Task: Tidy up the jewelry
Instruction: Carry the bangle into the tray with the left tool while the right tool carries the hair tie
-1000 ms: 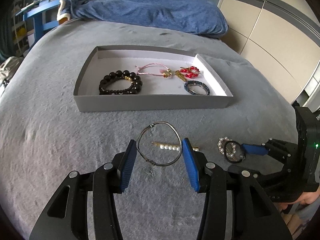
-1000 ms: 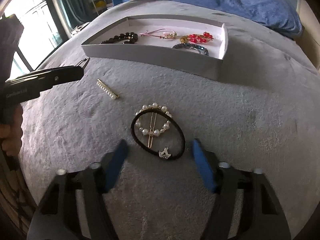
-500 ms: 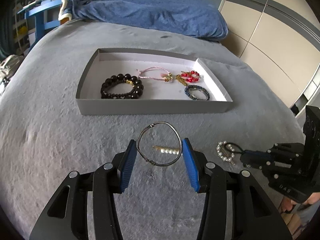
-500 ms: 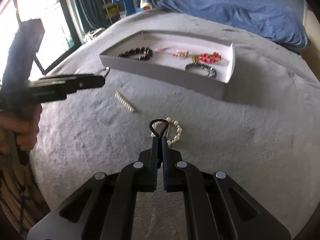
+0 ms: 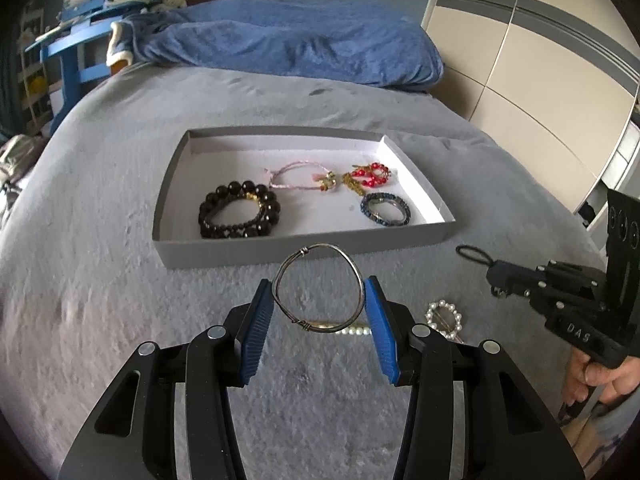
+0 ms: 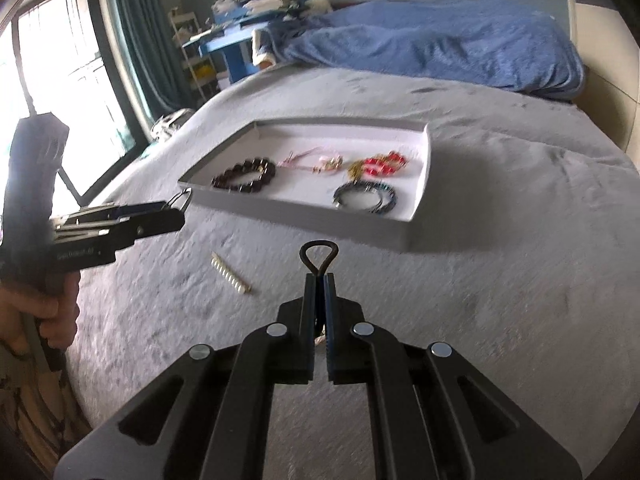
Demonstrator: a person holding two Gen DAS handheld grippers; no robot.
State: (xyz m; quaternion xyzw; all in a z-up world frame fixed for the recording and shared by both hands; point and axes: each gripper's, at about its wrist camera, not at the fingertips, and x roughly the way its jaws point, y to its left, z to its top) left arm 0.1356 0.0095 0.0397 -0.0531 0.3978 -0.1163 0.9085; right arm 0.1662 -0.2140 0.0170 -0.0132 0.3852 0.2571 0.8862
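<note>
My left gripper [image 5: 319, 300] is shut on a thin metal wire bangle [image 5: 318, 254] and holds it above the grey bed, just in front of the grey tray [image 5: 304, 250]. My right gripper [image 6: 319, 280] is shut on a black hair tie [image 6: 319, 257] lifted off the bed; it also shows in the left wrist view [image 5: 476, 255]. A pearl ring clip [image 5: 443, 317] and a pearl hair pin [image 6: 231, 273] lie on the bed. The tray holds a black bead bracelet [image 5: 239, 210], a pink cord bracelet [image 5: 300, 174], red bead jewelry [image 5: 370, 174] and a dark blue bracelet [image 5: 385, 209].
A blue blanket [image 5: 288, 40] lies at the head of the bed. A wardrobe [image 5: 540, 60] stands to the right. A blue desk [image 6: 236, 44] and a window [image 6: 52, 80] are to the left.
My right gripper closed on the black hair tie and lifted it off the bed, leaving the pearl ring clip behind. My left gripper rose with the bangle held.
</note>
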